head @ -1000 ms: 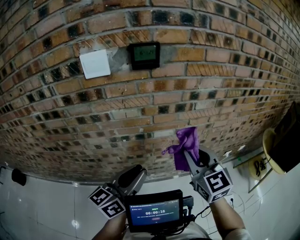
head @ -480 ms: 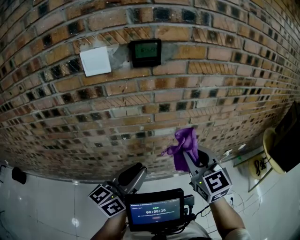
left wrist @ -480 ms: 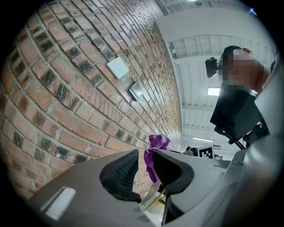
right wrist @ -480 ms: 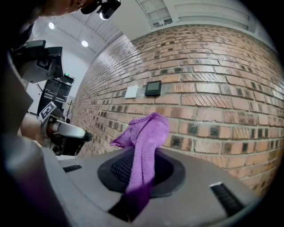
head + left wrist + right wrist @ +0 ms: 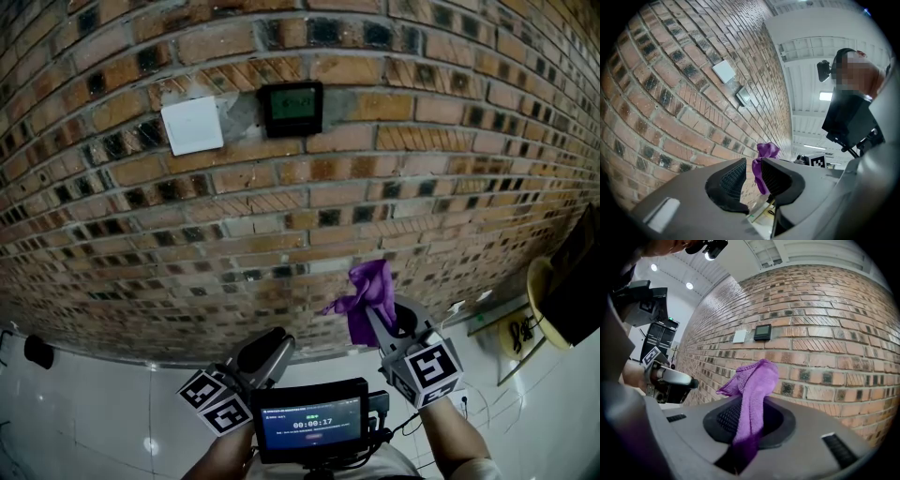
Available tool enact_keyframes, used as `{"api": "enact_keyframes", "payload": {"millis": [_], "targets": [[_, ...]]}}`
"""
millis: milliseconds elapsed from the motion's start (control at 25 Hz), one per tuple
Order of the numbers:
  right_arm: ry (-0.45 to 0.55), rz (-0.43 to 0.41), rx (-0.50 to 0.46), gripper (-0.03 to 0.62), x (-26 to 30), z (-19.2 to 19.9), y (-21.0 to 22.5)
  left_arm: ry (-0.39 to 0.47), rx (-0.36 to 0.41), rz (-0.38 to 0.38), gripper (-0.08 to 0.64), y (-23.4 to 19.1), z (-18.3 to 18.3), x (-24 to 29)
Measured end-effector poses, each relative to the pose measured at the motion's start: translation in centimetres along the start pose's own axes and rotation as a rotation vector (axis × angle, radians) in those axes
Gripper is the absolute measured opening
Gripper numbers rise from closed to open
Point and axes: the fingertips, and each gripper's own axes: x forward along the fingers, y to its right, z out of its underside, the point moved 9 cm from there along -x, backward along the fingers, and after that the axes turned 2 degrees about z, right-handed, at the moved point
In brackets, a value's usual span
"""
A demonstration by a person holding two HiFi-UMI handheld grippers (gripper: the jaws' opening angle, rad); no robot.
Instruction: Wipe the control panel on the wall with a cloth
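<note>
The right gripper (image 5: 380,319), lower right of centre in the head view, has its 2 jaws clamped on a purple cloth (image 5: 367,298) that stands upright. The left gripper (image 5: 274,345), lower centre, holds nothing, its jaws only narrowly apart. The dark control panel (image 5: 292,108) sits on the brick wall (image 5: 422,187) at upper centre, well apart from the cloth, just right of a white plate (image 5: 192,127).

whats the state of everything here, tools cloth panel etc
right tool: shut on the purple cloth
purple cloth: bunched, sticking up from the tool, well below the panel
left tool: jaws slightly apart, empty
control panel: on the brick wall, nothing touching it
timer screen: lit
</note>
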Motion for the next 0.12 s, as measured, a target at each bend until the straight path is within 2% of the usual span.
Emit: {"api": "enact_keyframes", "payload": {"millis": [120], "targets": [[-0.008,-0.001,0.001,0.080,-0.08,-0.06,0.04,-0.003,-0.001,0.001,0.095,0.05,0.02,0.10]]}}
